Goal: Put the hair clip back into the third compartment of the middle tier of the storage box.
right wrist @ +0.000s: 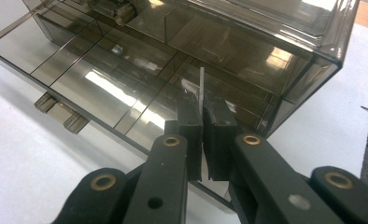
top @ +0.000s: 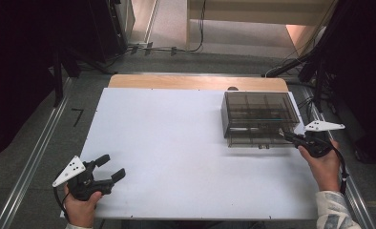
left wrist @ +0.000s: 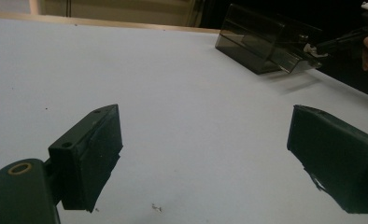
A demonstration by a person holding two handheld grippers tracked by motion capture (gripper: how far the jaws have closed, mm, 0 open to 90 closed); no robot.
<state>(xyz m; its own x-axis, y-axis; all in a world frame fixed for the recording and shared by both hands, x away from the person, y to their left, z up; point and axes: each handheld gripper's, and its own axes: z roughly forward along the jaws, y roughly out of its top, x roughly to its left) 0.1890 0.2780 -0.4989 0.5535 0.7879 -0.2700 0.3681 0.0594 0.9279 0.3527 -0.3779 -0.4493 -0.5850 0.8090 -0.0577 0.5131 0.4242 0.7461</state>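
Resting at the near left edge of the white table, the left gripper stands wide open and empty, apparently idle. Farther right sits a smoked transparent compartment box, lid raised. At its near right corner, the right gripper pinches a thin clear strip, seemingly a divider being seated or drawn.

A white counter spreads wide, and a strip of pale wood peeks out along its far edge. Beyond it, black cables snake over the grey floor, while a metal rail runs down the left side.
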